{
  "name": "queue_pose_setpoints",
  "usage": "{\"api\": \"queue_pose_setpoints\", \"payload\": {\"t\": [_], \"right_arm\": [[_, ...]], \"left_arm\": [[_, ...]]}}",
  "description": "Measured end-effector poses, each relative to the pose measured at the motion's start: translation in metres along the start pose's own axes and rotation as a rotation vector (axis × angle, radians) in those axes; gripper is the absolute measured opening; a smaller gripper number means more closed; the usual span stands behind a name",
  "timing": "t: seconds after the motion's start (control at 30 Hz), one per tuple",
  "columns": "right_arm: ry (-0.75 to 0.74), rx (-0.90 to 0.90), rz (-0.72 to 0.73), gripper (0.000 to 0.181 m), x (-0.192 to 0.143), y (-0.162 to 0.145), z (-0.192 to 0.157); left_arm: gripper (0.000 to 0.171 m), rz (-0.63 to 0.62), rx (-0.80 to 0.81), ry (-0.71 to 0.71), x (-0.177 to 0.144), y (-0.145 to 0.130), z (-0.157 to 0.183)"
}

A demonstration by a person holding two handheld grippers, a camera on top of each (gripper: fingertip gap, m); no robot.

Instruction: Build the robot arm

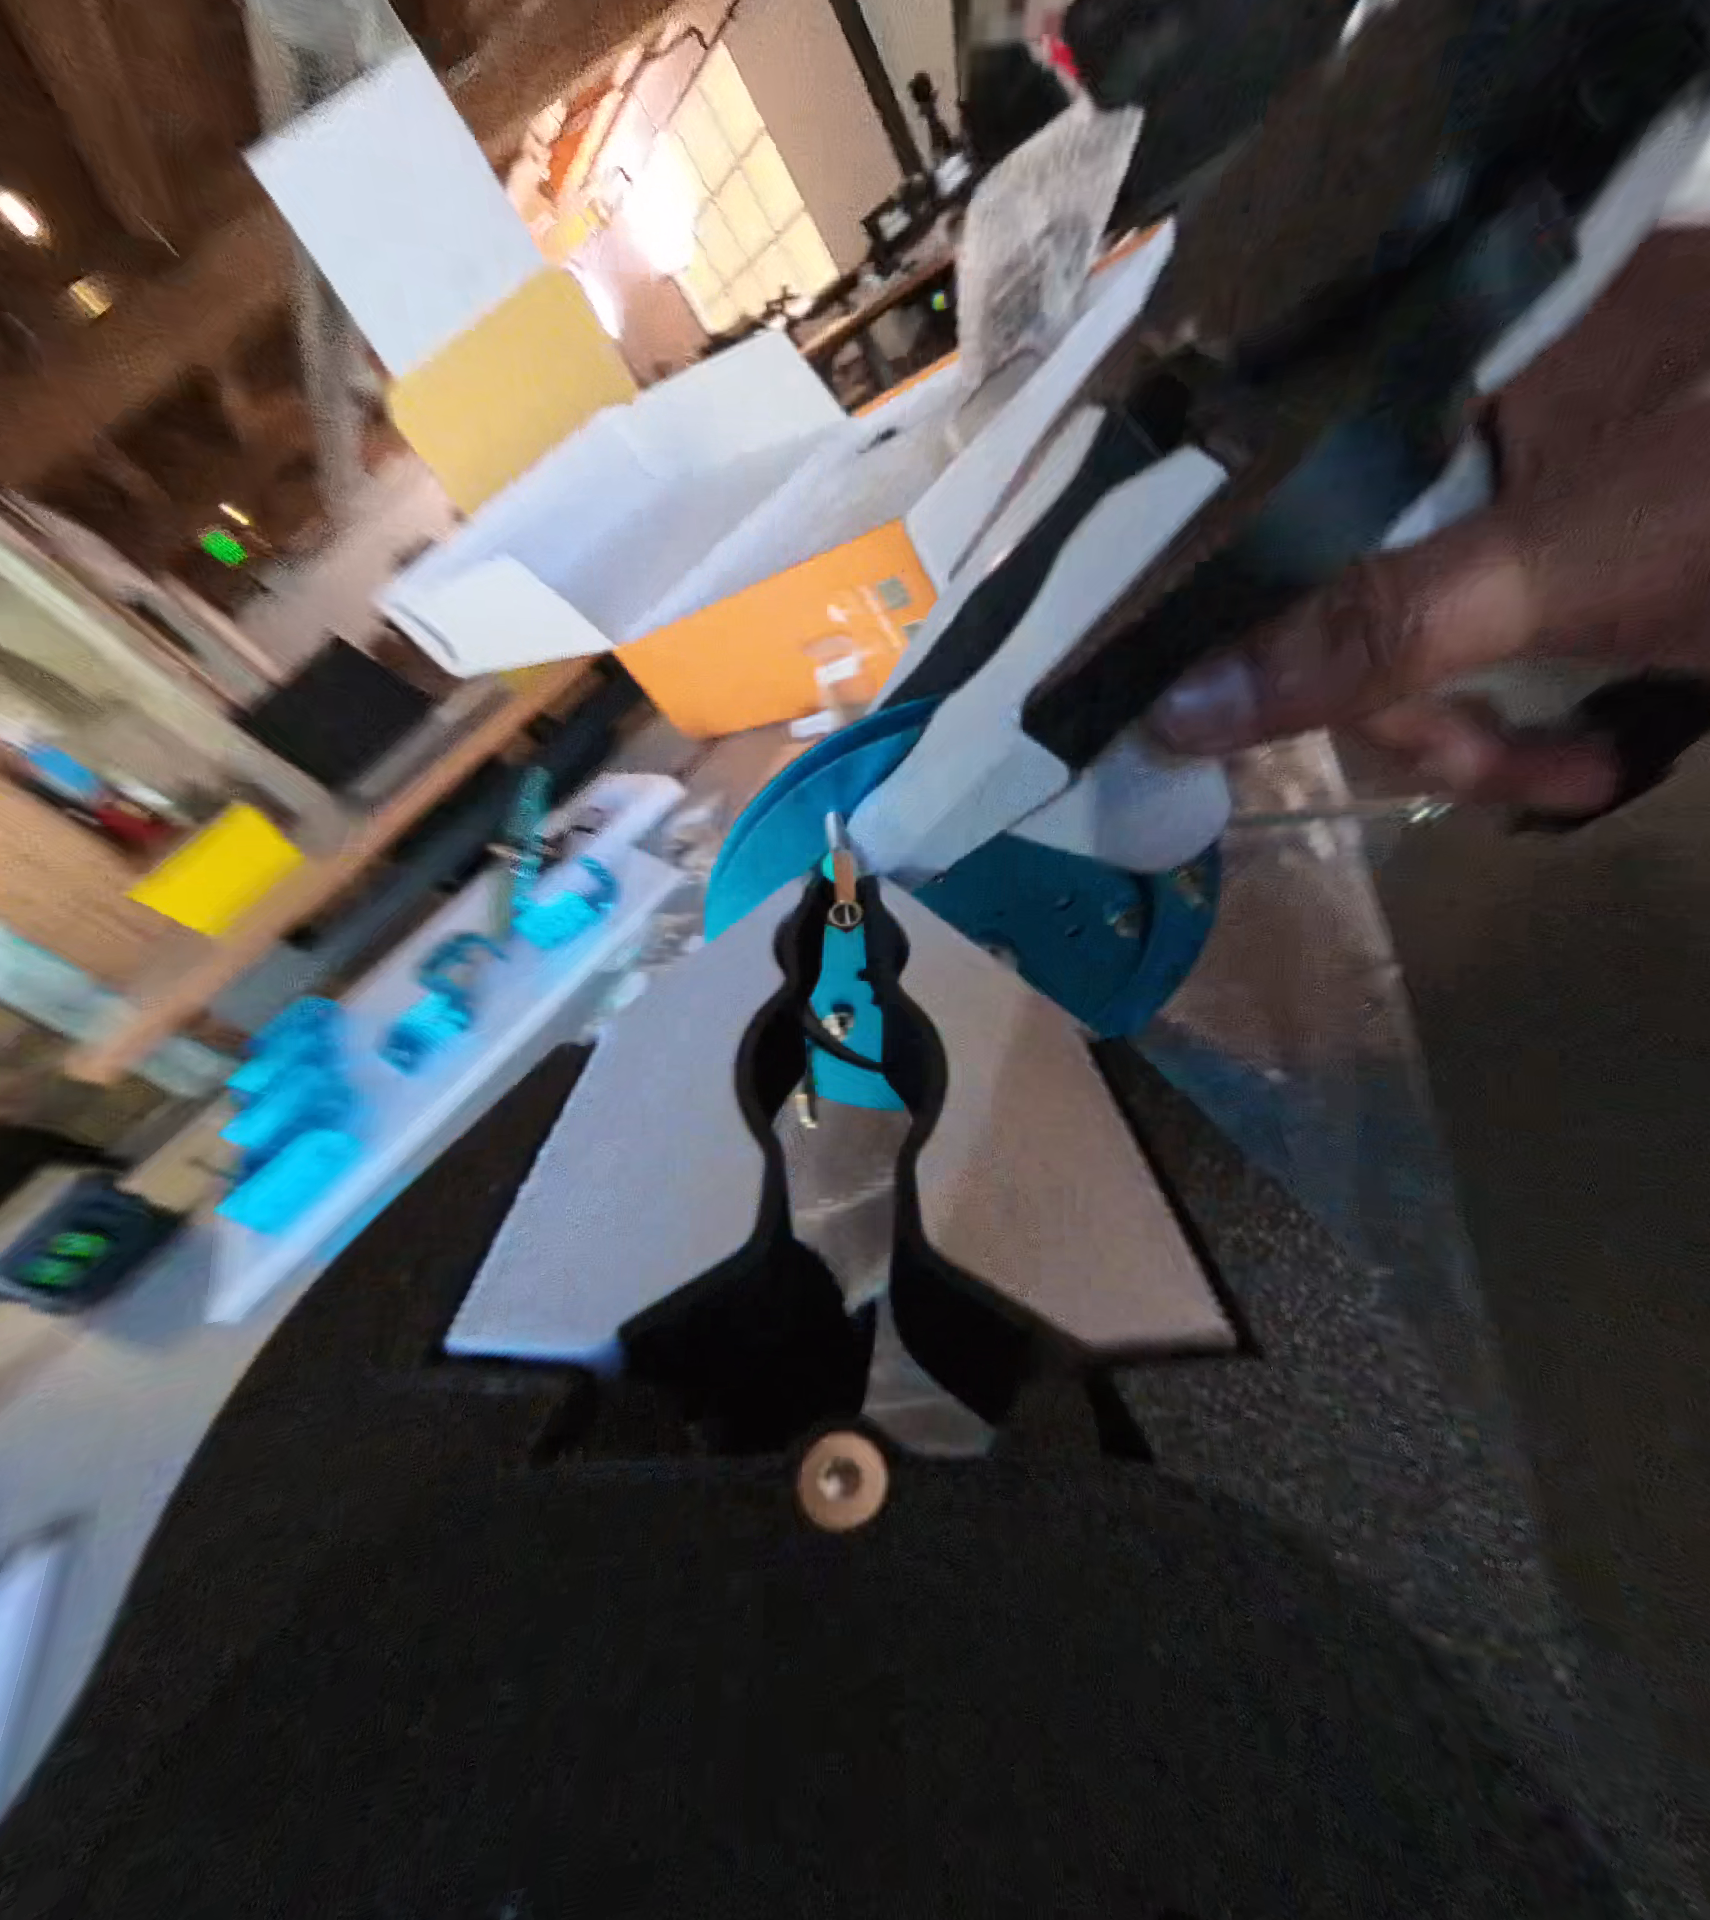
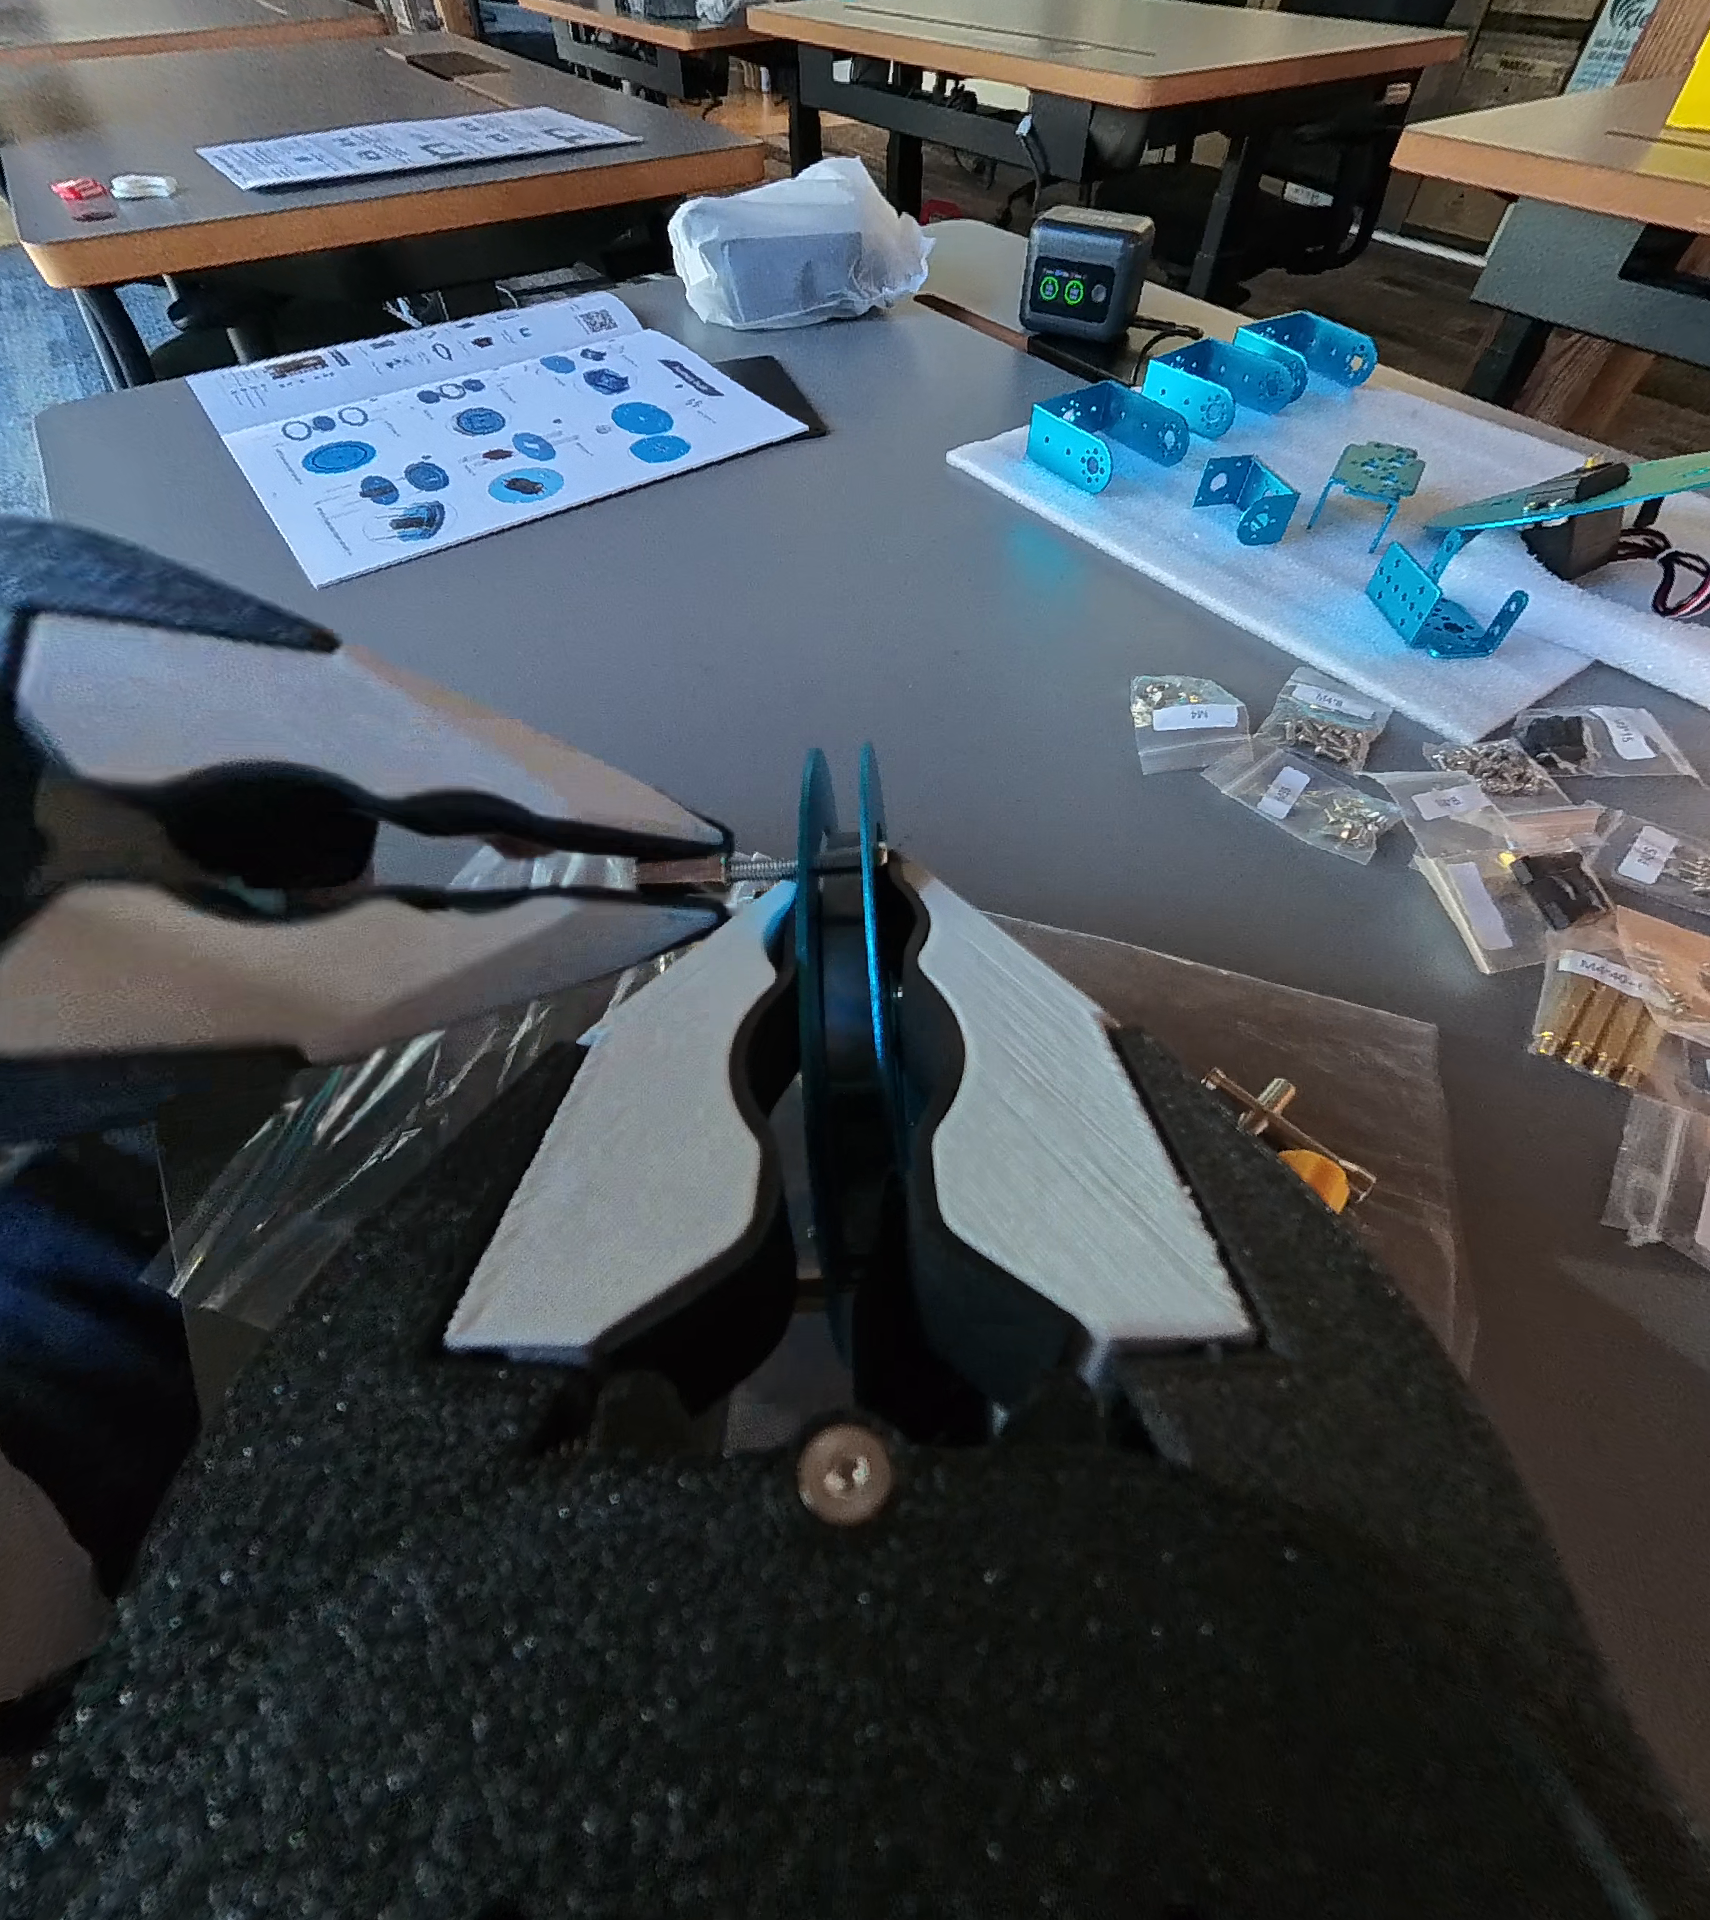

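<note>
The right tool (image 2: 835,914) is seen clamped on a blue double-disc assembly (image 2: 838,935), held edge-on so that the two discs stand upright between the fingers, above the grey table (image 2: 830,644). A small brass standoff with a threaded screw end (image 2: 726,868) is pinched at the very tips of the left tool (image 2: 721,871), which is closed on it. The standoff's long axis is laid level and is pointed straight at the left face of the discs, so it lies square to that face; its threaded end is touching or just short of the disc, and which of the two cannot be told. The left tool is thus the nearer to the joint, coming in from the left side of the right tool.

In the right wrist view, the whole relation is shown side-on: the thread, the gap between the discs, and around them an open instruction booklet (image 2: 508,436), blue metal brackets (image 2: 1105,431) on white foam and small bags of hardware (image 2: 1329,722). In the left wrist view, blurred by motion, the standoff (image 1: 843,878) is seen end-on between the left tool's (image 1: 843,904) tips, with the disc face (image 1: 1069,925) behind it and the hand (image 1: 1516,613) gripping the right tool, which the other view does not show.
</note>
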State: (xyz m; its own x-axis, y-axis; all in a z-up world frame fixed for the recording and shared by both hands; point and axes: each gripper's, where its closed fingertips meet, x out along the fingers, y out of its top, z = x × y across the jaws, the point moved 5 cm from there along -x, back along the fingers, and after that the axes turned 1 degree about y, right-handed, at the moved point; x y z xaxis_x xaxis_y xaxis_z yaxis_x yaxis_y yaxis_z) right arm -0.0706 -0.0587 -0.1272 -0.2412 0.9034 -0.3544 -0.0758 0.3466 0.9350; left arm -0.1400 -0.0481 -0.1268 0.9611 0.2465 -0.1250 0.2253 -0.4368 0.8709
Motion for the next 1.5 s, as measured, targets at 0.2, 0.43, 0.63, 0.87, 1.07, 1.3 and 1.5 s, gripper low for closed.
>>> {"api": "queue_pose_setpoints", "payload": {"t": [0.2, 0.43, 0.63, 0.87, 1.07, 1.3, 1.5], "right_arm": [[-0.002, -0.013, 0.000, 0.011, 0.001, 0.000, -0.003], [-0.009, -0.024, -0.001, 0.011, 0.003, 0.001, -0.005], [0.019, 0.020, 0.003, 0.011, -0.002, 0.000, 0.003], [0.303, -0.192, -0.081, 0.011, -0.007, -0.001, -0.006], [0.430, -0.356, -0.121, 0.013, -0.005, 0.001, -0.006], [0.301, -0.237, -0.157, 0.024, -0.004, 0.002, 0.016], [-0.119, -0.159, -0.048, 0.041, -0.043, 0.013, 0.035]], "left_arm": [[0.007, 0.091, -0.806, -0.296, -0.005, -0.001, -0.017], [0.000, 0.041, -0.138, -0.051, -0.002, 0.008, -0.003], [0.000, 0.129, 0.014, 0.027, -0.019, 0.028, -0.014], [0.043, -0.006, -0.202, -0.706, 0.006, -0.003, -0.049], [0.038, -0.097, -0.025, -1.091, 0.023, -0.018, -0.031], [0.013, -0.092, -0.056, -1.060, 0.042, -0.025, -0.030], [0.012, -0.148, -0.274, -0.975, 0.053, -0.020, -0.028]]}}
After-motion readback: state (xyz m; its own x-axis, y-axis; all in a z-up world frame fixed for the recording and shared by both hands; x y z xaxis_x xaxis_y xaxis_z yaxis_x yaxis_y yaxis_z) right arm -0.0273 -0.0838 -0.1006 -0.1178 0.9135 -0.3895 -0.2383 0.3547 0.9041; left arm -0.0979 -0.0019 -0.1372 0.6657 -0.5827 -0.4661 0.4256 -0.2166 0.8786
